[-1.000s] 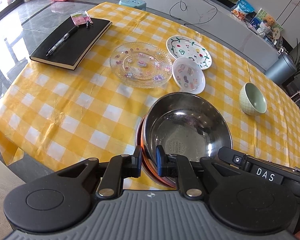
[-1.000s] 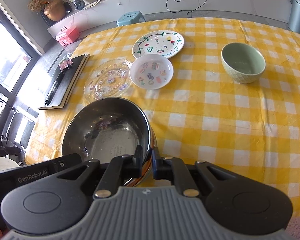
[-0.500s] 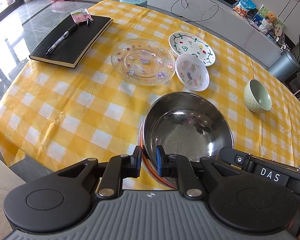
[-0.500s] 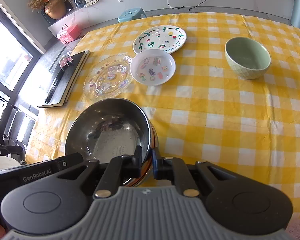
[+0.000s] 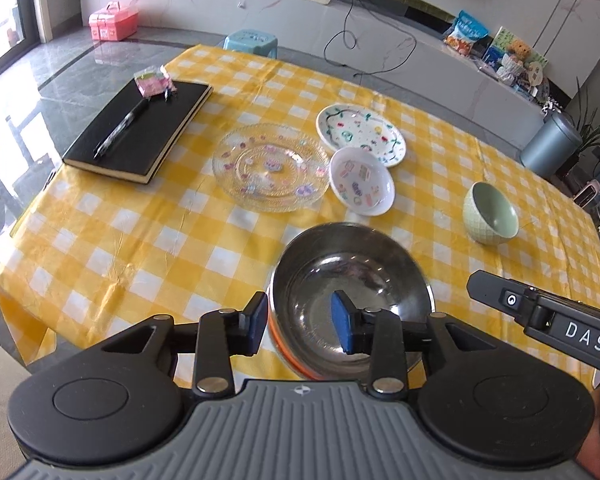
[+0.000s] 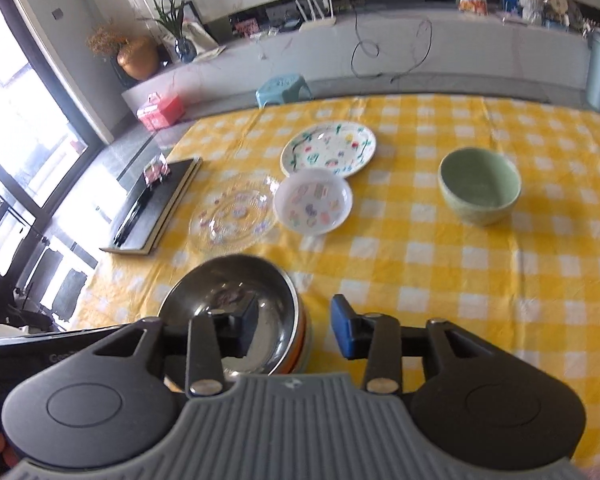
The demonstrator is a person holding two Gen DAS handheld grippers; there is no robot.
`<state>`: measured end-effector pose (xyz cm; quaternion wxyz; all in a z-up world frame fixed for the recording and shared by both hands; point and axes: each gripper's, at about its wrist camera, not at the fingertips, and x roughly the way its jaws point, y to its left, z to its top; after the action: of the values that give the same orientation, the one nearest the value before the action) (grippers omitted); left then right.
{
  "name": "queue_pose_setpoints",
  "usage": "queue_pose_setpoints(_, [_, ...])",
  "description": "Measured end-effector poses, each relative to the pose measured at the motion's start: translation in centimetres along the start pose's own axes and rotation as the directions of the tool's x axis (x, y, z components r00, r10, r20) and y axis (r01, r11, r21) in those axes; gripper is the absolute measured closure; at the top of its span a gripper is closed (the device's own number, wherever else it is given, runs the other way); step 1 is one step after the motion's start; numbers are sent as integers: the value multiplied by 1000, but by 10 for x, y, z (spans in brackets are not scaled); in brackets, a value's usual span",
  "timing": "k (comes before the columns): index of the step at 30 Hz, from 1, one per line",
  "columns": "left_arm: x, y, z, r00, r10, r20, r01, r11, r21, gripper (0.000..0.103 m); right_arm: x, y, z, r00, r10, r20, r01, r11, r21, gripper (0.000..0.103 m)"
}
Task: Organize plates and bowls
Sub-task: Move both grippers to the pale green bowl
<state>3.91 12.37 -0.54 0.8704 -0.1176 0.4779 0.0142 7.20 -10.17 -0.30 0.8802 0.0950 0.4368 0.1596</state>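
Steel bowl (image 5: 350, 292) near desk (image 5: 148, 248) front edge, lower stack mostly hidden; left hand-held gripper (image 5: 302, 322) and right hand-held gripper (image 6: 294, 326) both spread wide, straddling its rim, gripping nothing.

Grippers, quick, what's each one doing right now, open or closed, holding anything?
Left gripper: open, straddling the steel bowl's rim, holding nothing.
Right gripper: open, straddling the rim, holding nothing.

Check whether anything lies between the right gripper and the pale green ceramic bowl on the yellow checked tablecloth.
Nothing visible does. From the right gripper, jaws open astride the rim of the steel bowl, only bare yellow checked tablecloth leads to the pale green ceramic bowl. The small white sticker-patterned dish sits left of that line.
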Motion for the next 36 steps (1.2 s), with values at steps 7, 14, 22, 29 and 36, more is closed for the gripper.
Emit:
queue_pose_setpoints(7, [-2,-32,9,999,-44,13,43,997,64,59,-17,-34,9,995,-76,69,73,996,45,51])
queue_pose_setpoints(14, [1,-77,22,997,-67,35,60,983,174,53,-22,-75,16,986,-141,93,128,982,138,43])
queue_pose_setpoints(22, [16,-123,43,992,-117,38,103,961,258,52,-13,-112,34,967,-242,84,214,943,257,40])
queue_pose_setpoints(29, [43,-148,61,990,-139,18,131,959,252,52,2,-137,57,946,-312,90,263,900,348,40])
queue_pose_setpoints(36, [79,-167,82,991,-133,-11,132,962,238,52,31,-143,86,937,-341,80,290,884,368,41])
